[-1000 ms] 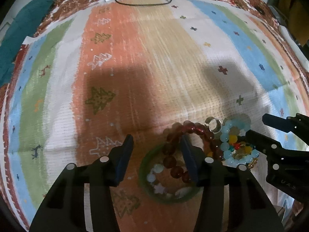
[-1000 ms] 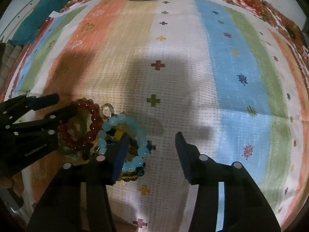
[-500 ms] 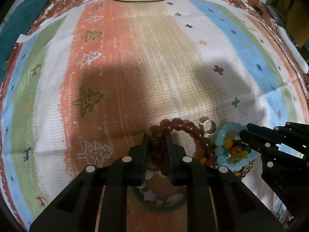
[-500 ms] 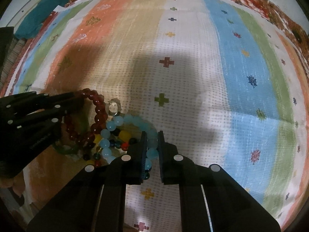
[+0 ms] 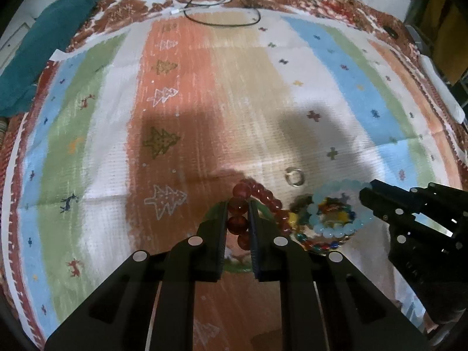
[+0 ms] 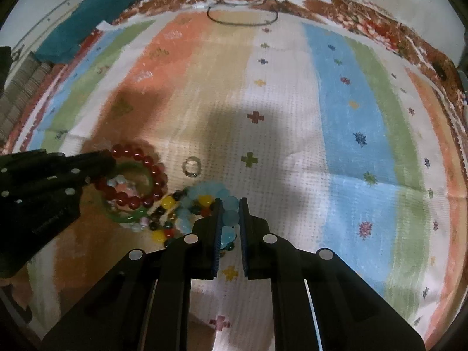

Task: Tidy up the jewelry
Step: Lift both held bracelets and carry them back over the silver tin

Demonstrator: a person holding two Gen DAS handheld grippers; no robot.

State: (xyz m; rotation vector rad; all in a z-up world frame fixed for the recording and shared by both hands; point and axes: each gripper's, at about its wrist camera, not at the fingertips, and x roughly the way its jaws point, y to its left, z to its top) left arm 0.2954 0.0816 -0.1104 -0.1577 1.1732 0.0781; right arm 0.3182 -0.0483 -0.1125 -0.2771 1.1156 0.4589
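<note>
A dark red round-bead bracelet [image 5: 257, 201] is pinched by the left gripper [image 5: 237, 222]; under it a green glass bangle [image 6: 128, 218] lies on the striped woven cloth [image 5: 234, 93]. A pale blue bead bracelet [image 6: 226, 204] is clamped by the right gripper [image 6: 228, 219], near the cloth's near edge. A small silver ring [image 5: 294, 177] lies apart beside them, and multicoloured beads [image 6: 166, 204] are tangled between. At the far edge, a black cable [image 5: 222, 20] and a teal towel [image 5: 44, 55] are seen.

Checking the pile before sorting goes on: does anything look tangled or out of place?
Yes. The bracelets overlap in a heap: the red bead bracelet lies across the green bangle, multicolored beads beside them. A small ring sits apart. Each claw grips one bracelet.
</note>
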